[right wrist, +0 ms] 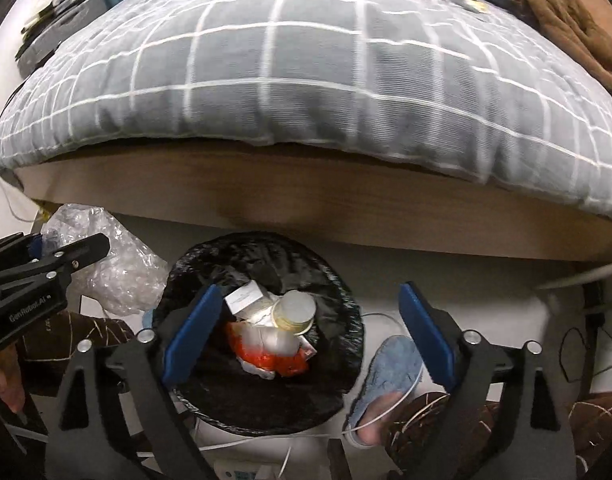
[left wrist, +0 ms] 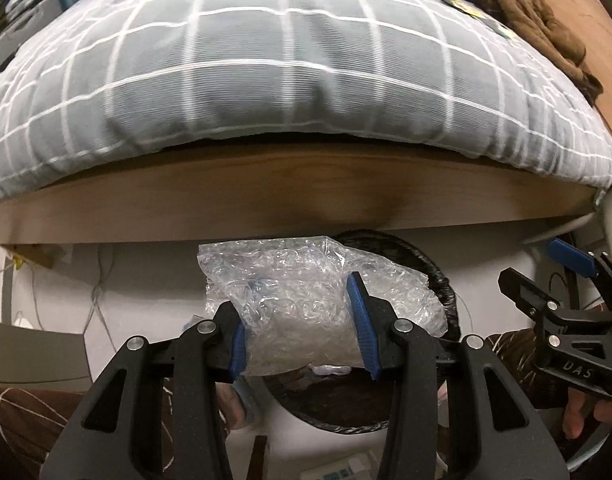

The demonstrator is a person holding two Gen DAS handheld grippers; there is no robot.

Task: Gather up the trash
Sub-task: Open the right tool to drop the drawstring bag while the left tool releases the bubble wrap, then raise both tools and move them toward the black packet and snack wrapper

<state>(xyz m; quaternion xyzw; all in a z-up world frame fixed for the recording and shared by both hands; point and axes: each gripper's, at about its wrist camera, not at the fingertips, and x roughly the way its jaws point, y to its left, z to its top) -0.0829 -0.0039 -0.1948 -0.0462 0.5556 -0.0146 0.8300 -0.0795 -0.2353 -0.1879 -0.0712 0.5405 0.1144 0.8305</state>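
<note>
My left gripper [left wrist: 302,292] is shut on a crumpled wad of clear bubble wrap [left wrist: 282,264], blue pads pressing both sides, just above the near left rim of a black-bagged trash bin [left wrist: 438,272]. In the right wrist view the same bubble wrap [right wrist: 118,276] hangs left of the bin [right wrist: 338,280]. My right gripper [right wrist: 309,291] stands wide open over the bin's mouth with nothing between its fingers. Inside lie an orange-and-white wrapper [right wrist: 266,352], a round lidded cup [right wrist: 296,312] and a small white box [right wrist: 246,296]. The right gripper [left wrist: 546,272] also shows at the left wrist view's right edge.
A bed with a grey checked duvet [right wrist: 306,80] and a wooden side board [right wrist: 306,216] overhangs the bin's far side. A foot in a blue slipper [right wrist: 390,368] stands right of the bin, with a white cable [right wrist: 386,412] across it. Brown patterned trouser legs [left wrist: 18,420] flank the bin.
</note>
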